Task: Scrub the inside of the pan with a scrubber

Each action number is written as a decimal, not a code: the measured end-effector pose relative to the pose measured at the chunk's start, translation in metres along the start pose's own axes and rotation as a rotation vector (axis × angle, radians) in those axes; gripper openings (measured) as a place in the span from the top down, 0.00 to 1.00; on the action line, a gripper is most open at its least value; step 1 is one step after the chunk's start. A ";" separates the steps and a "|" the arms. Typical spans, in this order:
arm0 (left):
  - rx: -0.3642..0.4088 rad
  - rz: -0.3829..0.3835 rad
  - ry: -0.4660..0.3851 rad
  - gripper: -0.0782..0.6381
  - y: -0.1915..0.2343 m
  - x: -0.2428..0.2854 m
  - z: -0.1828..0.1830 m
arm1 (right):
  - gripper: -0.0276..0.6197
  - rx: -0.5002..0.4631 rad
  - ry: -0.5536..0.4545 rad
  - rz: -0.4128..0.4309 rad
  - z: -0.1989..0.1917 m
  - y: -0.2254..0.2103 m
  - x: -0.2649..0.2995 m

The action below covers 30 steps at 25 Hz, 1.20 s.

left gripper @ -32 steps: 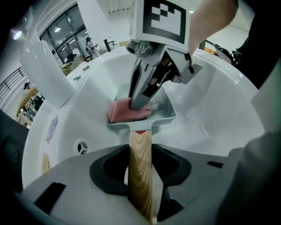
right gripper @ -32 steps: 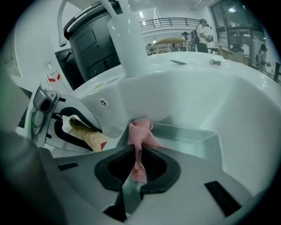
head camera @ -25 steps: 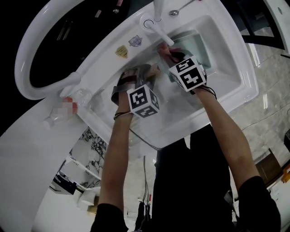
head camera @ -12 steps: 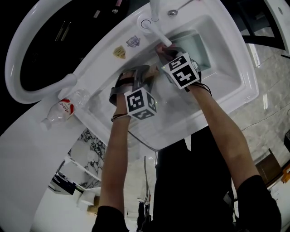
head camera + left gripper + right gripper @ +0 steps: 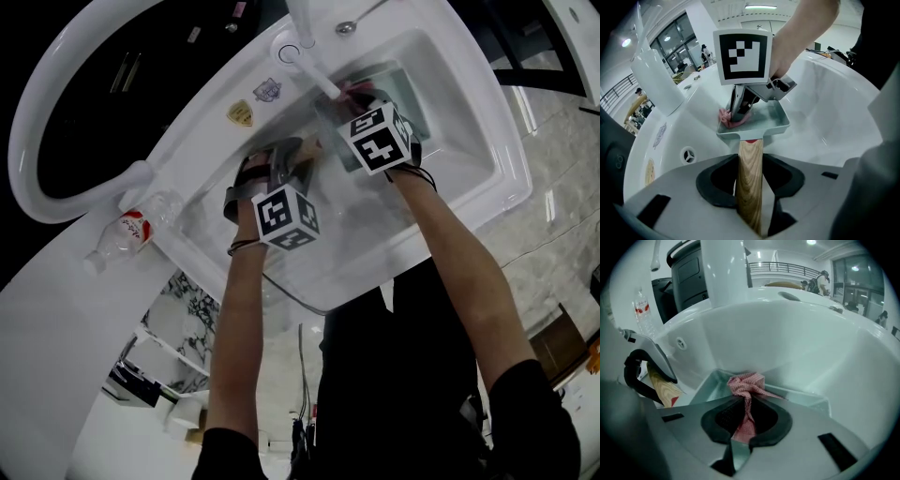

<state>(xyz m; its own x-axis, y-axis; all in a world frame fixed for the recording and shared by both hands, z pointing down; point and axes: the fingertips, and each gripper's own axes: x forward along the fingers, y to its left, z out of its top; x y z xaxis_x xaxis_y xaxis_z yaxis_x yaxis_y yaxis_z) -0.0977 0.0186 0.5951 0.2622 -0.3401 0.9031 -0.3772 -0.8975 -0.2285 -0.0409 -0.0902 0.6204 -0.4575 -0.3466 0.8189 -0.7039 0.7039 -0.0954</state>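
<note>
Left gripper jaws clamp the wooden handle of the pan, scrubber inside

The pan was rectangular, shallow and pale grey-green, with a wooden handle marked red at the joint. It sat inside the white sink. The scrubber, a bunched pink checked cloth, lay inside the pan near one side wall.

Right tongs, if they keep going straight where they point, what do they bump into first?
Probably the inside of the pan: the right tongs point into it, with the pink cloth they grip bunched in front. Depth is unclear.
</note>
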 end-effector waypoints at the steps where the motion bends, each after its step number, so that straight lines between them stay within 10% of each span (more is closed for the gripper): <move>1: -0.002 0.002 -0.003 0.65 0.000 0.000 0.000 | 0.87 0.003 0.004 -0.016 -0.002 -0.007 -0.001; 16: -0.034 0.023 0.010 0.65 0.002 0.001 0.000 | 0.87 0.066 0.061 -0.244 -0.027 -0.079 -0.014; 30: -0.038 0.031 0.018 0.65 0.001 0.001 0.001 | 0.87 0.123 0.029 0.031 -0.018 0.029 -0.013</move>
<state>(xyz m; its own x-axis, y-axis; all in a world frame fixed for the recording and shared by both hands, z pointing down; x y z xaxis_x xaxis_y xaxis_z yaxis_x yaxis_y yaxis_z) -0.0974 0.0170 0.5950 0.2339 -0.3621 0.9023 -0.4181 -0.8753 -0.2429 -0.0452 -0.0540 0.6175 -0.4658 -0.3063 0.8302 -0.7515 0.6322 -0.1884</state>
